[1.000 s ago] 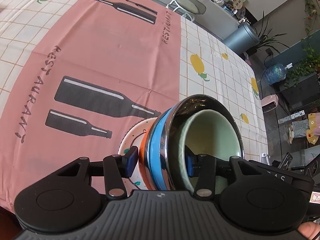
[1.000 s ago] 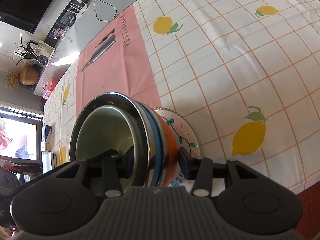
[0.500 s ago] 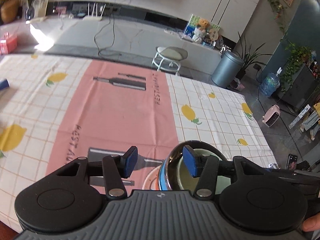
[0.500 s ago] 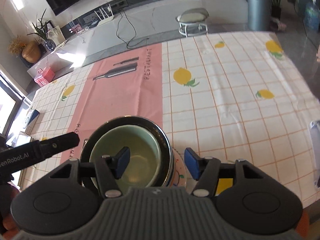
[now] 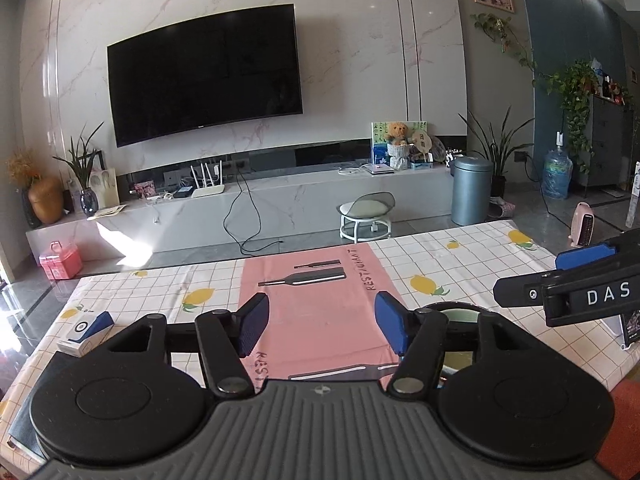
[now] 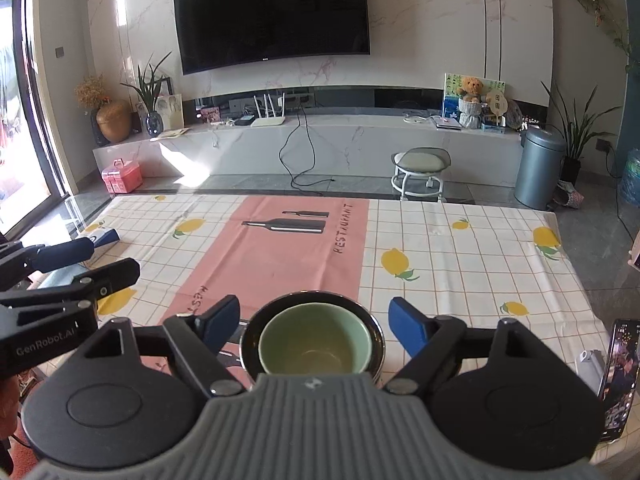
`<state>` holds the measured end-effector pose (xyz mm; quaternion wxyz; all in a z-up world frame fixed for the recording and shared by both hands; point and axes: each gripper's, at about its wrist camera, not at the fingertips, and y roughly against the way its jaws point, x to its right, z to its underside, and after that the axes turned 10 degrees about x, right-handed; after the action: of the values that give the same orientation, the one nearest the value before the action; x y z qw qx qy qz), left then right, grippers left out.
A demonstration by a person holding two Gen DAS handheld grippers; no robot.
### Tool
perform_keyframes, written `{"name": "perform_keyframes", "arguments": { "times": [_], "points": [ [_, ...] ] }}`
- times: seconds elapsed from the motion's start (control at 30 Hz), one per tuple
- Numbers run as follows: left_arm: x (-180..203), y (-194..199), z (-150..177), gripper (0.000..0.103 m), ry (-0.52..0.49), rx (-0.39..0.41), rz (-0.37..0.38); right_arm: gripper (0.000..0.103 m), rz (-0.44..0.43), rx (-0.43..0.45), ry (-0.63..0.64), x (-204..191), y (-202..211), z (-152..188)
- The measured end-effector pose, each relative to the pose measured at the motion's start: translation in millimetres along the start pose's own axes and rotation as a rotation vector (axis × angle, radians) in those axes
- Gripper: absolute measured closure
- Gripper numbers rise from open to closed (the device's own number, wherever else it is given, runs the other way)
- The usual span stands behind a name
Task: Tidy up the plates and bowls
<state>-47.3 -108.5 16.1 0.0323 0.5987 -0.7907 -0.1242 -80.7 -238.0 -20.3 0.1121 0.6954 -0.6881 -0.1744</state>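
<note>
While both tools hung above the near edge of the desk (image 6: 460,264), the right gripper (image 6: 312,322) sat spread wide with nothing between its blue pads (image 6: 408,330), released. The nested stack lay directly below and between those pads: a green bowl (image 6: 316,340) inside a dark steel bowl (image 6: 370,330), upright, mouth up, round so no long axis to line up with. Anything under the steel bowl was hidden by the gripper body, possibly more dishes. The left gripper (image 5: 320,326) was also spread and empty, and the stack lay off to its right, only the steel rim (image 5: 444,306) and a sliver of green showing behind its right finger. So the right hand was the nearer and better centred one; a straight drop would likely put its pads either side of the stack. Task looked close to done, judging by everything already nested.

In the left view the right gripper's fingers crossed the right edge. The desk carried a checked lemon cloth with a pink bottle-print runner (image 6: 288,256) down the middle. A small blue-white box (image 5: 86,330) sat near the left edge, a phone (image 6: 620,376) stood at the right edge. Beyond: white stool (image 6: 420,168), grey bin (image 6: 540,168), marble TV bench, large wall TV (image 6: 272,12), plants, teddy bear (image 6: 472,98).
</note>
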Motion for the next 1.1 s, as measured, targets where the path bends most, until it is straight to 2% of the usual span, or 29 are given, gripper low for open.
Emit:
{"name": "perform_keyframes", "arguments": {
  "times": [0.13, 0.27, 0.53, 0.63, 0.77, 0.93, 1.1],
  "points": [
    [-3, 14, 7, 0.018, 0.01, 0.015, -0.032, 0.013, 0.016, 0.05, 0.01, -15, 20, 11],
    [-4, 23, 17, 0.018, -0.011, 0.008, -0.067, 0.009, 0.04, 0.089, 0.006, -27, 36, 26],
    [-3, 31, 41, 0.017, 0.037, -0.026, -0.12, 0.003, 0.109, 0.149, 0.035, -51, 61, 63],
    [-4, 27, 51, 0.017, 0.035, -0.088, -0.116, 0.003, 0.129, 0.13, 0.06, -55, 62, 79],
    [-1, 18, 68, 0.017, 0.047, -0.191, -0.106, 0.003, 0.205, 0.094, 0.084, -51, 58, 97],
    [5, 10, 85, 0.017, 0.039, -0.276, -0.089, 0.003, 0.204, -0.02, 0.044, -44, 42, 116],
    [0, 3, 95, 0.017, 0.064, -0.338, -0.111, 0.003, 0.212, -0.067, 0.002, -36, 31, 121]
  ]
}}
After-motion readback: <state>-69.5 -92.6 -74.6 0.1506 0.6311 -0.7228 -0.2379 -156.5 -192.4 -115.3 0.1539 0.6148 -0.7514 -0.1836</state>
